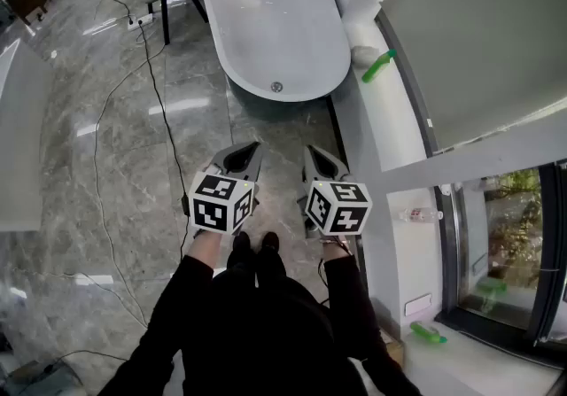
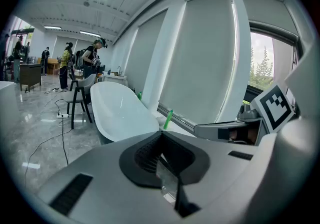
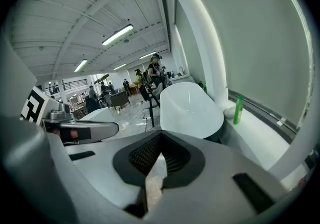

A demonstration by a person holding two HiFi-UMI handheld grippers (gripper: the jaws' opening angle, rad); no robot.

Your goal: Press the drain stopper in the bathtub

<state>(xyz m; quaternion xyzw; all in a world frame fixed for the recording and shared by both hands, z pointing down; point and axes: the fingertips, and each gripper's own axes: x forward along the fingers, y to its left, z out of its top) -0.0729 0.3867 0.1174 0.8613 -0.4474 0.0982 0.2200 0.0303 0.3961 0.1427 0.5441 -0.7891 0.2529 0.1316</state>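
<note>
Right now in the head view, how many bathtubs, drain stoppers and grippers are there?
Bathtub: 1
Drain stopper: 1
Grippers: 2 (left gripper, right gripper)
Total: 4

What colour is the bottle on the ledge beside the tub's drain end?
Green: the bottle shows clearest in the head view.

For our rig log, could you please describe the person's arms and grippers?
The left gripper and right gripper are light grey shells with black ribbed pads; each carries a white cube with black square markers. The sleeves are long and black.
</note>
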